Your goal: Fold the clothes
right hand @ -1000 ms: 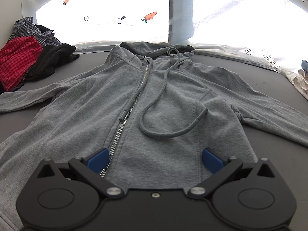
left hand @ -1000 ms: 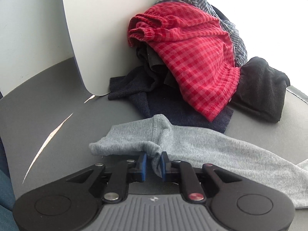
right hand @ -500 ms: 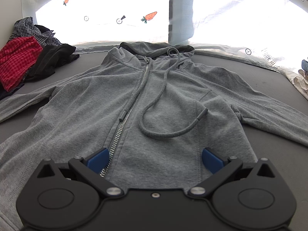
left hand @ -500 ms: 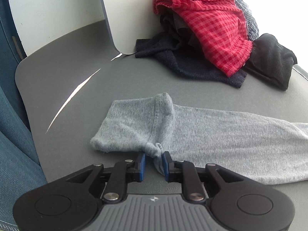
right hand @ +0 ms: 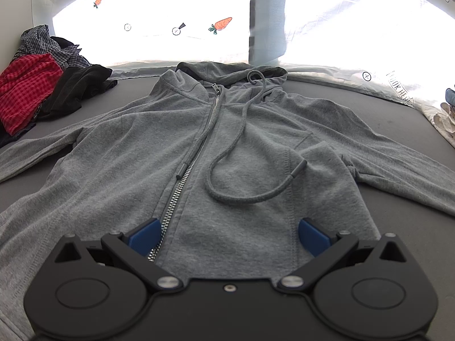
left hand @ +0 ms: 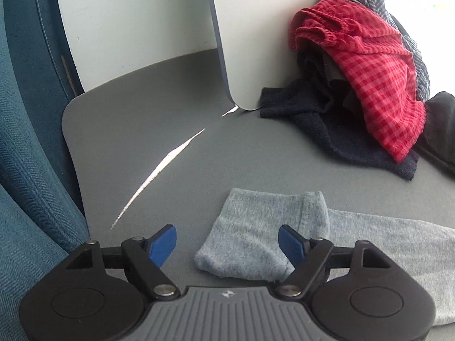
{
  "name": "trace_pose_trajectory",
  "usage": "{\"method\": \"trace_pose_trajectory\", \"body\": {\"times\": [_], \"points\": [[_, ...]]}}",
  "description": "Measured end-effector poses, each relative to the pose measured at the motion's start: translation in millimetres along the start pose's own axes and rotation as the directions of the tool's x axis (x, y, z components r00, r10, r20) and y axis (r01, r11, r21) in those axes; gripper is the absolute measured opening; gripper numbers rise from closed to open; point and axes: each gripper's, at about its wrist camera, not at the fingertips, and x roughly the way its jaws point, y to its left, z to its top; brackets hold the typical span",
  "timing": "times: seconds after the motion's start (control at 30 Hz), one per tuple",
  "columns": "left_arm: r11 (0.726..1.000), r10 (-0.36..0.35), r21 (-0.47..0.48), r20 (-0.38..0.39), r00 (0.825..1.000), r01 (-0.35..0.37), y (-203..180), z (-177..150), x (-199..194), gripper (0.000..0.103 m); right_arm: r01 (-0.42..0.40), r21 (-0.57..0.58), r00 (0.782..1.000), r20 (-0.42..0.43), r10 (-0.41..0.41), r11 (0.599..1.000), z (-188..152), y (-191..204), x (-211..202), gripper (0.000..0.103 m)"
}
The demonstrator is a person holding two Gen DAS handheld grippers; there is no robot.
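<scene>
My left hand-held gripper (left hand: 227,244) stands wide open with nothing between its blue fingers (left hand: 162,244). Just ahead of it the cuff (left hand: 256,238) of the grey hoodie's sleeve (left hand: 384,250) lies flat on the dark grey worktop (left hand: 159,130), the sleeve running off to the right; the right-hand finger sits over the cuff's near corner, though I cannot tell whether it touches the cloth. Farther back on the right is a pile of other clothes: a red checked garment (left hand: 378,85) draped over dark navy fabric (left hand: 327,130), with a blue-and-white checked piece (left hand: 366,2) behind it. A white panel (left hand: 247,28) stands upright beside the pile, and teal upholstery (left hand: 25,142) fills the left edge.

My right hand-held gripper (right hand: 227,237) is also wide open and holds nothing. It hovers over the lower front of the grey hoodie (right hand: 119,153), which lies spread face up on the worktop (right hand: 398,119) with both sleeves stretched outwards. The zipper (right hand: 184,179) runs down the front towards my left finger, and the drawstring (right hand: 241,193) loops across the chest. The hood (right hand: 227,69) lies at the far end, against a bright white sheet with carrot prints (right hand: 221,24). The clothes pile (right hand: 25,91) shows at the far left.
</scene>
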Motion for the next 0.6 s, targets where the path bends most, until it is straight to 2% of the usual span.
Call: {"method": "trace_pose_trajectory", "body": {"times": [0.1, 0.2, 0.27, 0.33, 0.37, 0.4, 0.5, 0.6], "points": [[0.999, 0.029, 0.015, -0.041, 0.999, -0.028, 2, -2, 15, 0.08, 0.0, 0.0, 1.0, 0.0, 0.0, 1.0, 0, 0, 0, 0.103], [1.0, 0.019, 0.014, -0.009, 1.0, -0.019, 2, -6, 16, 0.084, 0.0, 0.0, 1.0, 0.0, 0.0, 1.0, 0, 0, 0, 0.103], [1.0, 0.005, 0.015, 0.004, 1.0, -0.005, 3, -8, 15, 0.081, 0.0, 0.0, 1.0, 0.0, 0.0, 1.0, 0, 0, 0, 0.103], [0.996, -0.086, 0.04, 0.025, 0.996, 0.085, 3, -11, 12, 0.041, 0.0, 0.0, 1.0, 0.0, 0.0, 1.0, 0, 0, 0, 0.103], [0.995, -0.071, 0.079, 0.031, 0.997, 0.068, -2, -11, 9, 0.029, 0.0, 0.0, 1.0, 0.0, 0.0, 1.0, 0, 0, 0, 0.103], [0.991, -0.044, 0.128, 0.028, 0.999, 0.04, -9, -12, 6, 0.004, 0.0, 0.0, 1.0, 0.0, 0.0, 1.0, 0, 0, 1, 0.103], [0.984, 0.011, 0.177, 0.04, 0.999, -0.018, -14, -16, -4, 0.002, 0.0, 0.0, 1.0, 0.0, 0.0, 1.0, 0, 0, 1, 0.103], [0.988, 0.059, 0.141, 0.014, 0.998, -0.061, -1, -20, -9, 0.002, 0.0, 0.0, 1.0, 0.0, 0.0, 1.0, 0, 0, 1, 0.103]]}}
